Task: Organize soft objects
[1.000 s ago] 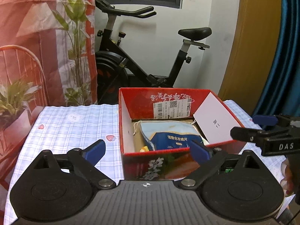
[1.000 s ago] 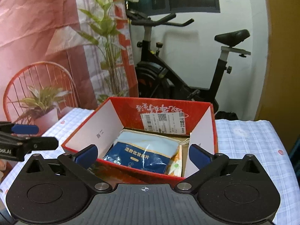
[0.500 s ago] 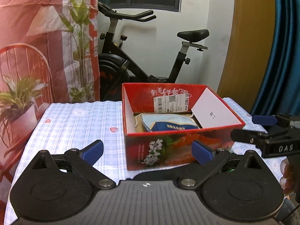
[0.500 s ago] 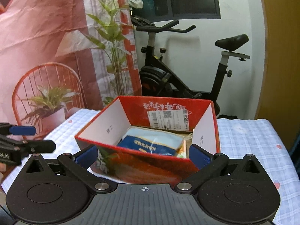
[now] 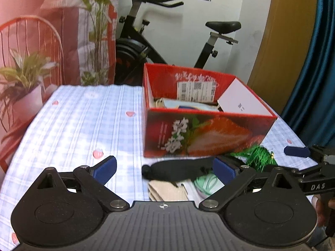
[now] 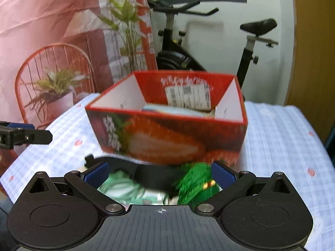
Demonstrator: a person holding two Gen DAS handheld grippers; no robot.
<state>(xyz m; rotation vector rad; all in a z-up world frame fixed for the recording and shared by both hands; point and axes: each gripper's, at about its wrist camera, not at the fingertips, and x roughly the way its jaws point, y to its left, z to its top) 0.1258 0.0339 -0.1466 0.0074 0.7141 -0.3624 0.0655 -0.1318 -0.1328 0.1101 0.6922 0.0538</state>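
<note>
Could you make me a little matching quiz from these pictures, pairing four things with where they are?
Things:
1 green tinsel
2 blue packet
3 beige cloth
4 exercise bike

Places:
A inside the red box
B behind the table
C before the box, right side
D nearest the left gripper, by the black item

Pairs: 1-C, 2-A, 3-D, 4-B

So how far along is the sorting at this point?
Partly done. The red box already holds a blue pouch. Both the left gripper and the right gripper are open and empty. Still on the tablecloth in front of the box: a black item, green tinsel, a beige cloth and a pale green packet.
</note>
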